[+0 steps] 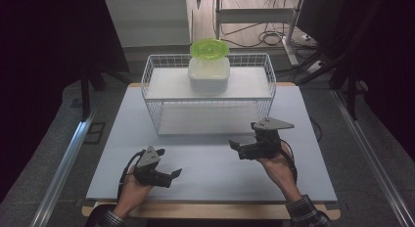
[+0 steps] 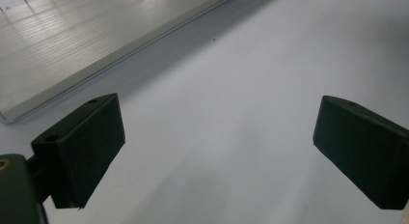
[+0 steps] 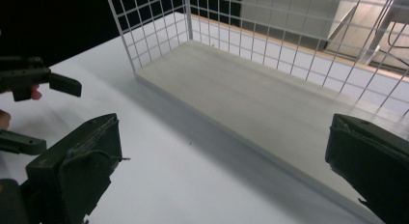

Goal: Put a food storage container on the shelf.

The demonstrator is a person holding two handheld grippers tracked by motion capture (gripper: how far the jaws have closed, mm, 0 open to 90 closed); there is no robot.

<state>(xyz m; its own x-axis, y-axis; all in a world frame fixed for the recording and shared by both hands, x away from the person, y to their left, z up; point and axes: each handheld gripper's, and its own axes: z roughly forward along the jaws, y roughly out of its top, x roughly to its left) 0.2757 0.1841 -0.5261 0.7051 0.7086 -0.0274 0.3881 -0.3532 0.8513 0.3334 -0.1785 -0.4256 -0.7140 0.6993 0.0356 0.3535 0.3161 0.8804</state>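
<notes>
While both the left gripper [image 1: 172, 175] and right gripper [image 1: 237, 147] hover wide and empty over the near table [image 1: 205, 173], work looks unstarted; next, reach far to the lidded container [image 1: 209, 70] on the wire rack's [image 1: 151, 85] top shelf.

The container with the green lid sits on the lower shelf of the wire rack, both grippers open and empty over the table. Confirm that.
Wrong shelf. In the high view the container with the green lid sits on the upper shelf of the wire rack. The rest holds: the left gripper and right gripper are open and empty over the table.
</notes>
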